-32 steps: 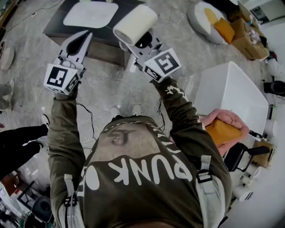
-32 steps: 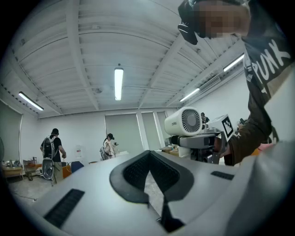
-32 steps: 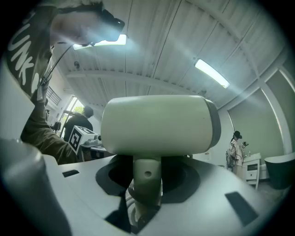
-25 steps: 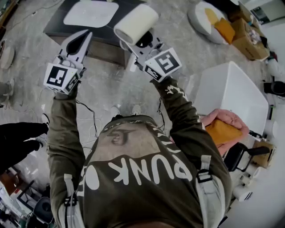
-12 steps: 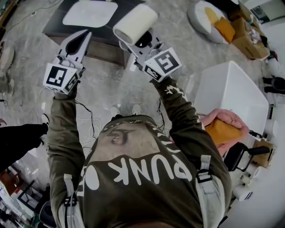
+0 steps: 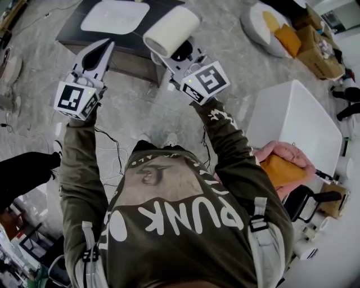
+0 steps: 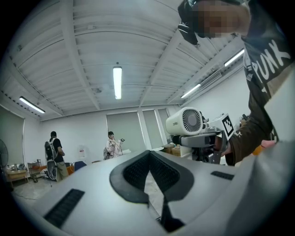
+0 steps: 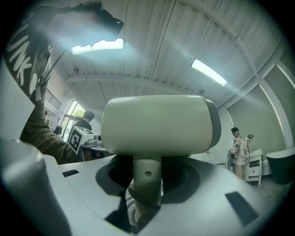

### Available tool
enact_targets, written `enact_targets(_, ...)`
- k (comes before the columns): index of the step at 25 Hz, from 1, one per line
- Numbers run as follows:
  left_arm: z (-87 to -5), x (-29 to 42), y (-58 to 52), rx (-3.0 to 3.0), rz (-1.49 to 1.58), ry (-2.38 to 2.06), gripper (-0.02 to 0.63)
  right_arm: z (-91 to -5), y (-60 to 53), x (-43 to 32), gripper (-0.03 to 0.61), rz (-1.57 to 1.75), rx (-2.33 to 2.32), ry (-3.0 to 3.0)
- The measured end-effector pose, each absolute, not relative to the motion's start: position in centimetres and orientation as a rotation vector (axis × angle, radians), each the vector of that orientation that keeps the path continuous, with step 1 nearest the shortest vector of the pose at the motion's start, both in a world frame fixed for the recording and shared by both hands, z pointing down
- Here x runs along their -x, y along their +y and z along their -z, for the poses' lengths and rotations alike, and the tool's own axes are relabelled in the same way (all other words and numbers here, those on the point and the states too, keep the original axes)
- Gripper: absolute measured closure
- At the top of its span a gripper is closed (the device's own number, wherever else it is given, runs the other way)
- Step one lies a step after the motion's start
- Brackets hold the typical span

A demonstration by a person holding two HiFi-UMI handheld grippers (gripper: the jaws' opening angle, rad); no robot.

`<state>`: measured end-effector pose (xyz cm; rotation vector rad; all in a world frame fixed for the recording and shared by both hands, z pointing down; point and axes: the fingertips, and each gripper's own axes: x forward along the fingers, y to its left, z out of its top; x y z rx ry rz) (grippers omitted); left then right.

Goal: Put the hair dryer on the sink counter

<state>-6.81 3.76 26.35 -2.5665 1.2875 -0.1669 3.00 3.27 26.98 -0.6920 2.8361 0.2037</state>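
Head view: next to nothing different from a second ago. Same raised pose for both tools and same spot in the air for the hair dryer (image 6: 170, 30). Only a small shift of the dark-clad bystander (image 6: 25, 174) at the left edge. No headway on the task, then: carrying stage, putting down not yet begun.

Pinched by its handle in the right gripper (image 6: 179, 55), cream barrel lying crosswise above the jaws. Borne out in the right gripper view, with the handle (image 8: 147, 177) squeezed between the pads. Left gripper (image 6: 106, 49) pressed together on nothing, tips meeting.

Held aloft near the front corner of the dark sink counter (image 6: 70, 31), not resting on it. Probably calls for a reach forward and down onto a bare part of the top.

Containers: white basin (image 6: 115, 17) set in that counter, nothing seen in it. Cardboard boxes (image 6: 320, 56) at far right, contents impossible to tell.
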Motion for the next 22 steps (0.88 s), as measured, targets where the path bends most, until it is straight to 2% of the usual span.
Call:
enact_targets(10, -28.1, 6.7, -0.2, 2.595, 0.16, 1.309, 0.612, -29.5, -0.9, -3.7, 0.42, -0.15, 0.733, 2.857)
enact_targets(22, -31.1, 13.4, -14.6, 2.668, 0.105, 1.235, 0.611, -33.3, -14.5, 3.1, 0.42, -0.103, 0.876, 2.902)
